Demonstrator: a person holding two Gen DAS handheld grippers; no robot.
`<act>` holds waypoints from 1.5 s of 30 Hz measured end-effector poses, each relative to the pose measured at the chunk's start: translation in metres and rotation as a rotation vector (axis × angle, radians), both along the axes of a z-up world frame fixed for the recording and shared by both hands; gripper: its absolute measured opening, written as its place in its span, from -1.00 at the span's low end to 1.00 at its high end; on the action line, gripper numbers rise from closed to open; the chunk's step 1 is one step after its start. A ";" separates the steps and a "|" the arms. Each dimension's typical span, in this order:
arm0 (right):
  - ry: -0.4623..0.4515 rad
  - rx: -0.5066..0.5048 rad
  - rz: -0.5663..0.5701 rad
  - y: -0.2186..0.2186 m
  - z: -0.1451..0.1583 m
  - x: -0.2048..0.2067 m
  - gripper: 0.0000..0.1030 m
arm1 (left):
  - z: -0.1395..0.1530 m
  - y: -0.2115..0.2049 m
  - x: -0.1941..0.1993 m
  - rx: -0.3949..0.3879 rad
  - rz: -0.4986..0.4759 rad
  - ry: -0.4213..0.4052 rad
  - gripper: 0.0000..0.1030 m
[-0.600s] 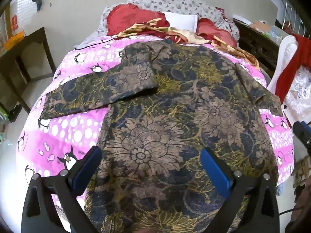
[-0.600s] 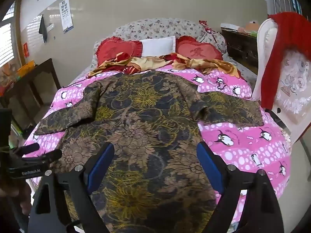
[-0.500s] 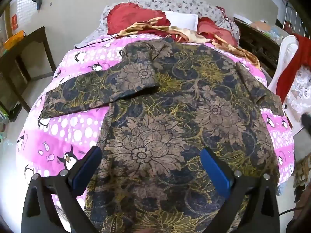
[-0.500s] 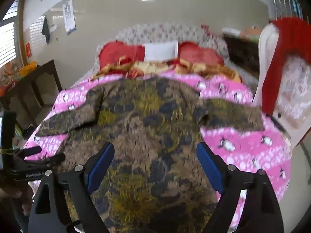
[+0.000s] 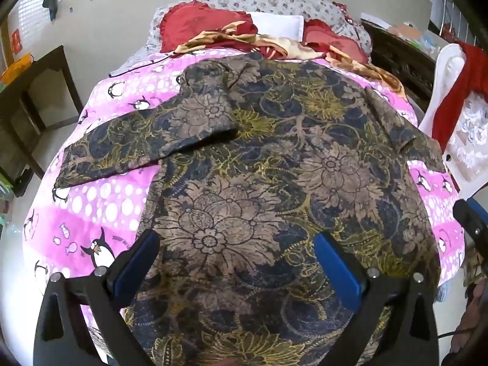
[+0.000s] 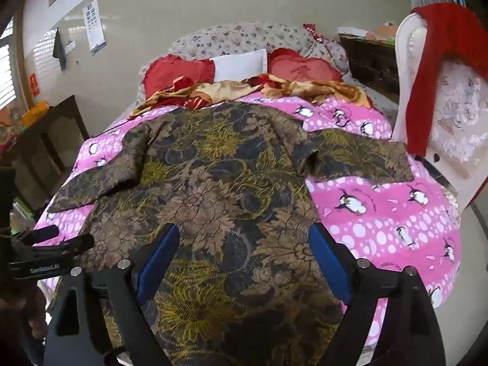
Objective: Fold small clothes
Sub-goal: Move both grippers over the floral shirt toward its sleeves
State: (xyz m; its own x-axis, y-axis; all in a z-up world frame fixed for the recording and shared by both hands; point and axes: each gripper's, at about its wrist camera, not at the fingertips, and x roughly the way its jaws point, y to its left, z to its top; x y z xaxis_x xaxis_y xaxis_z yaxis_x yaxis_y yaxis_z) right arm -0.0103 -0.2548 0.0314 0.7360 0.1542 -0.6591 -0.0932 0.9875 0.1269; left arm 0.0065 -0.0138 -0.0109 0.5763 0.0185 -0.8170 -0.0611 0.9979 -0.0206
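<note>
The floral shirt (image 5: 259,183) lies spread flat on the pink penguin bedspread (image 6: 381,213) with both sleeves out and no fold made, while the left tool (image 5: 236,254) and right tool (image 6: 244,248) hover, jaws apart, gripping nothing.

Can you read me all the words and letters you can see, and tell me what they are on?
White print on the left claw's black body, seen in the right wrist view: too blurred to read for sure.
Eye chart poster on the wall: rows of letters, too small to read.
Red heart pillow: one stitched sign, too blurred to read.
Pink penguin bedspread: small writing near the penguins, too small to read.
</note>
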 end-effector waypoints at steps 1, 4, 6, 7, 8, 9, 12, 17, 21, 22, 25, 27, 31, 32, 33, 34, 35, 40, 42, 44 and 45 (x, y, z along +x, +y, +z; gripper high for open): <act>-0.003 0.000 0.005 0.001 0.000 -0.002 0.58 | 0.000 0.000 0.000 -0.001 -0.001 0.001 1.00; 0.002 -0.035 0.003 0.007 0.001 -0.002 0.58 | -0.001 -0.001 0.000 0.002 -0.004 0.004 0.99; 0.012 -0.039 0.007 0.009 0.001 -0.001 0.58 | -0.001 -0.002 0.000 0.002 -0.006 0.004 1.00; 0.018 -0.037 0.010 0.010 0.001 0.000 0.58 | -0.001 -0.002 0.000 0.003 -0.006 0.004 0.99; 0.019 -0.035 0.010 0.010 0.001 0.000 0.58 | -0.001 -0.002 0.000 0.003 -0.006 0.003 0.99; 0.020 -0.033 0.009 0.010 0.000 0.000 0.58 | -0.001 -0.002 0.001 0.003 -0.006 0.004 0.99; 0.023 -0.031 0.006 0.012 0.001 0.000 0.58 | -0.002 0.000 0.001 -0.001 -0.004 0.005 0.99; 0.022 -0.032 0.010 0.012 0.001 0.000 0.58 | -0.004 0.001 0.003 -0.003 -0.001 0.012 0.99; 0.017 -0.039 0.015 0.016 0.001 0.000 0.58 | -0.008 -0.001 0.004 -0.002 -0.004 0.015 0.99; 0.018 -0.039 0.016 0.017 0.001 0.000 0.58 | -0.008 -0.001 0.004 -0.003 -0.004 0.017 0.99; 0.027 -0.043 0.017 0.019 0.000 0.001 0.58 | -0.010 -0.001 0.005 -0.007 -0.004 0.020 0.99; 0.029 -0.040 0.017 0.020 0.000 0.001 0.58 | -0.010 -0.001 0.004 -0.009 -0.003 0.017 0.99; 0.032 -0.043 0.017 0.019 0.000 0.002 0.58 | -0.011 -0.001 0.005 -0.015 -0.003 0.027 0.99; 0.032 -0.042 0.016 0.019 0.000 0.002 0.58 | -0.012 -0.002 0.005 -0.015 -0.004 0.028 0.99; 0.031 -0.037 0.020 0.019 0.000 0.002 0.58 | -0.013 -0.003 0.006 -0.013 -0.004 0.028 0.99; 0.031 -0.035 0.024 0.019 0.000 0.003 0.58 | -0.013 -0.003 0.006 -0.012 -0.004 0.029 0.99; 0.032 -0.035 0.025 0.019 0.000 0.003 0.58 | -0.013 -0.003 0.006 -0.012 -0.005 0.029 0.99; 0.035 -0.038 0.022 0.021 -0.002 0.004 0.58 | -0.017 -0.004 0.008 -0.013 -0.002 0.034 0.99; 0.036 -0.040 0.021 0.021 -0.002 0.004 0.58 | -0.018 -0.004 0.010 -0.014 -0.002 0.037 0.99; 0.041 -0.040 0.018 0.021 -0.004 0.007 0.58 | -0.020 -0.004 0.011 -0.011 -0.001 0.040 0.99; 0.044 -0.038 0.018 0.022 -0.005 0.008 0.58 | -0.021 -0.003 0.013 -0.011 0.000 0.041 0.99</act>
State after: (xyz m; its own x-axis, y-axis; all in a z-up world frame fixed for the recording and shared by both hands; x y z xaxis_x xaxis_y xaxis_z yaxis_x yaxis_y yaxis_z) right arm -0.0021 -0.2330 0.0265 0.7034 0.1409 -0.6967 -0.1060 0.9900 0.0932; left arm 0.0194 -0.0170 -0.0321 0.5422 0.0093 -0.8402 -0.0618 0.9977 -0.0289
